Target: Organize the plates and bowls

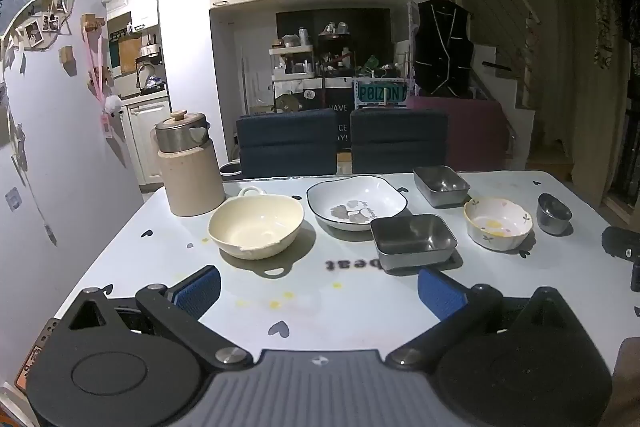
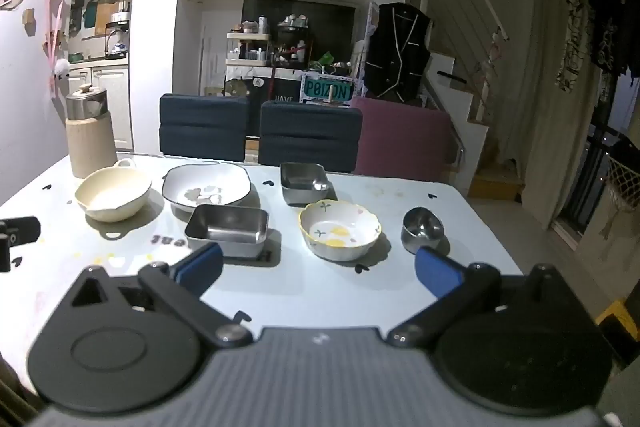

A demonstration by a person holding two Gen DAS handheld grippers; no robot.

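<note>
Nothing is stacked yet: the cream handled bowl (image 1: pixel 256 225), flowered white plate (image 1: pixel 356 203) and steel rectangular tray (image 1: pixel 412 239) sit apart mid-bench; left gripper (image 1: pixel 320 293) and right gripper (image 2: pixel 318 269) spread, empty.

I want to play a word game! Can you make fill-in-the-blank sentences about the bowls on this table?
1. The cream bowl stands beside a tall ____ with a metal lid.
2. There are ____ rectangular metal trays.
3. The scalloped bowl has ____ fruit painted inside.
4. Both hand-held grippers hold ____.

Missing words: jug; two; yellow; nothing
</note>
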